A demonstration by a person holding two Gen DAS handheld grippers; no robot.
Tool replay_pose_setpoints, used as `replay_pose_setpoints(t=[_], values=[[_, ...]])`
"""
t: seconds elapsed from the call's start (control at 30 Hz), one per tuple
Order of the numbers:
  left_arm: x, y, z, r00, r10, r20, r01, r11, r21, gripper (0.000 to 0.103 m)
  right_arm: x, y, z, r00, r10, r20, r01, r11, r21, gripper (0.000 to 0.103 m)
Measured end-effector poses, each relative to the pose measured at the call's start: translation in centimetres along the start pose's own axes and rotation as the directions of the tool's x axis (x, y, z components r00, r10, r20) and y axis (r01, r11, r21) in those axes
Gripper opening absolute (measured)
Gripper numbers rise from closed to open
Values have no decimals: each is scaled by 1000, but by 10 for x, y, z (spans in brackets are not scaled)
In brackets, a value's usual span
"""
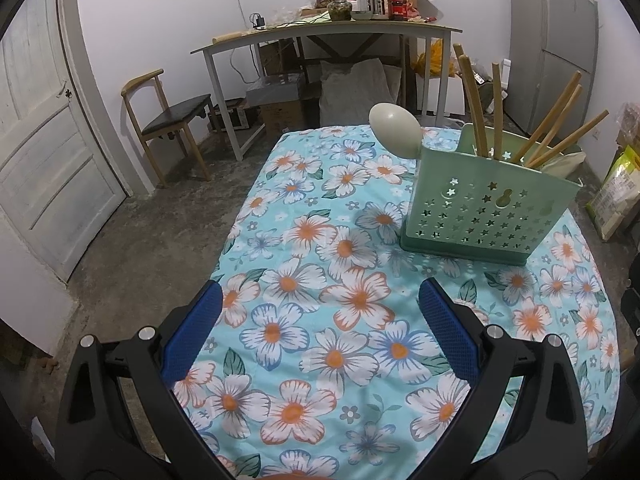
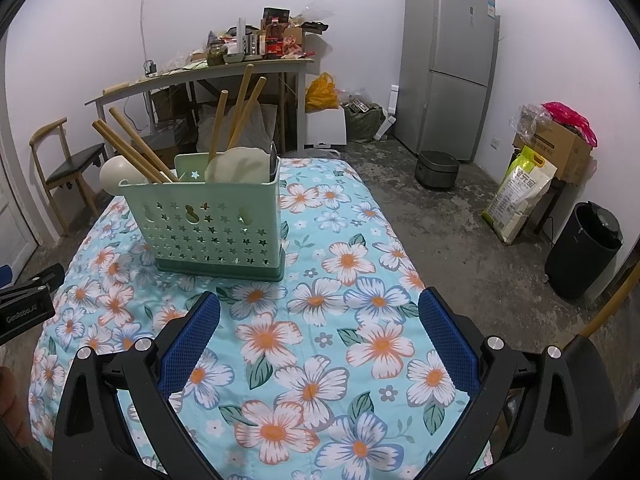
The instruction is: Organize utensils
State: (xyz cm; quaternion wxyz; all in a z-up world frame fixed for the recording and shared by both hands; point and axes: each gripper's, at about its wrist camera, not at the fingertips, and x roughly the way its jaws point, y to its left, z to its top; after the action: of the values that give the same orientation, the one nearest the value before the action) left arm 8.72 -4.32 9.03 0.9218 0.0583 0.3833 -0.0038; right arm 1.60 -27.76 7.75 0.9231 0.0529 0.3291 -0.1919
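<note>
A pale green utensil holder [image 1: 484, 208] with star-shaped holes stands on the floral tablecloth [image 1: 320, 280]; it also shows in the right wrist view [image 2: 212, 224]. Several wooden-handled utensils [image 1: 556, 132] stand in it, handles up [image 2: 236, 116]. A cream spoon bowl [image 1: 394, 130] sticks out at its left end [image 2: 120, 178]. My left gripper [image 1: 320, 308] is open and empty, above the cloth, short of the holder. My right gripper [image 2: 318, 312] is open and empty, in front of the holder.
A wooden chair [image 1: 168, 120] and a cluttered desk [image 1: 320, 36] stand behind the table. A door [image 1: 44, 152] is at left. A fridge [image 2: 452, 64], rice cooker [image 2: 436, 168], rice bag [image 2: 520, 196] and black bin [image 2: 584, 252] are at right. The left gripper's body [image 2: 28, 300] shows at the right view's left edge.
</note>
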Motion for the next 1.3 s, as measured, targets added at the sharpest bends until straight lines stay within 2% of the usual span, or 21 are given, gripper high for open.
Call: replay_pose_setpoints(t=[1.3], values=[[3,1,-2,1000,-5,-7,5,1000,-4,95,0,2,0,1000,7,2,-7,1000,-1,97]])
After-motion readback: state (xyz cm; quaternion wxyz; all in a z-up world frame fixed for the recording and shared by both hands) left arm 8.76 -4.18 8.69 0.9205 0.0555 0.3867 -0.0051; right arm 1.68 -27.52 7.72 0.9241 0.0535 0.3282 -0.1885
